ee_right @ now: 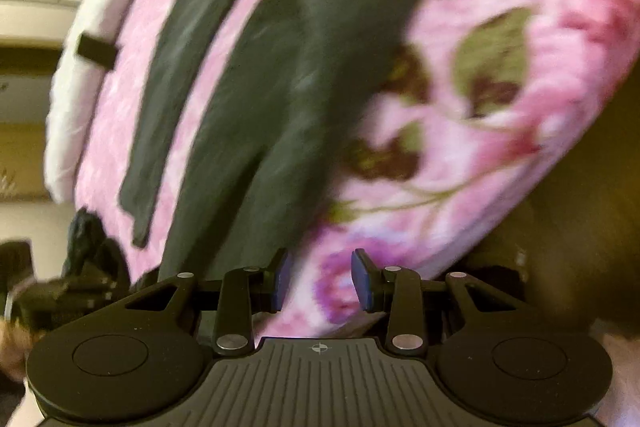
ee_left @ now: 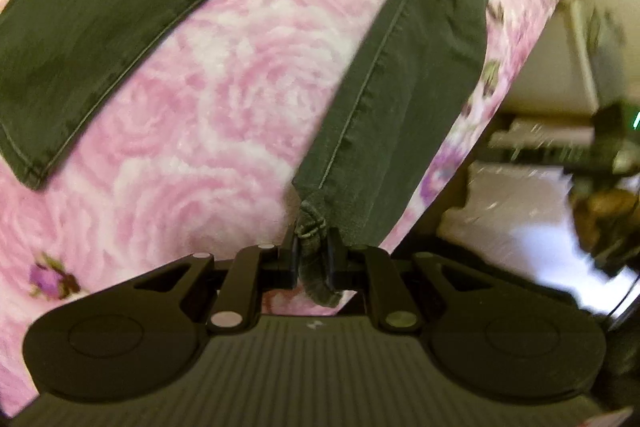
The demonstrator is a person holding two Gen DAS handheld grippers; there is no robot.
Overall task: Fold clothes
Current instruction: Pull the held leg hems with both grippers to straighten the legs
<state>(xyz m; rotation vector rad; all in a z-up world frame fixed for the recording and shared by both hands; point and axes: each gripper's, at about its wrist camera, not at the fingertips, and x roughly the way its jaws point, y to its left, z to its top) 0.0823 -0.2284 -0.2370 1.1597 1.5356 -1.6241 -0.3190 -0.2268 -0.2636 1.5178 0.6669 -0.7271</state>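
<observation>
— One dark green garment (ee_left: 384,115) is lying stretched across the pink rose-print bedspread (ee_left: 224,115). Where is it sitting in the left wrist view?

— It is running from the 12 o'clock area down to the centre, where a stitched hem corner is bunching up between the fingers of the left gripper (ee_left: 314,263). Those fingers are pressing tight on that corner, with cloth poking out below them. A second flat panel of the same cloth is lying toward 10 o'clock, its seamed edge resting on the bedspread.

— What is the right wrist view showing?

— There the garment (ee_right: 248,99) is spreading from 12 o'clock down to about 7 o'clock, in two dark strips with a pink band showing between them. The picture is blurring, so finer folds are hard to read.

— And the right gripper (ee_right: 319,281)?

— Its blue-padded fingers are standing apart with nothing between them, hovering over a purple flower on the bedspread (ee_right: 500,131), just beside the garment's lower edge at 10 o'clock from the fingertips.

— Anything around the bed?

— A pale floor (ee_left: 516,203) is showing at 3 o'clock in the left view beyond the bed's edge, with dark blurred objects I cannot make out. In the right view, at 8 o'clock, the other gripper's dark body (ee_right: 72,291) is appearing with a bit of a hand behind it.
</observation>
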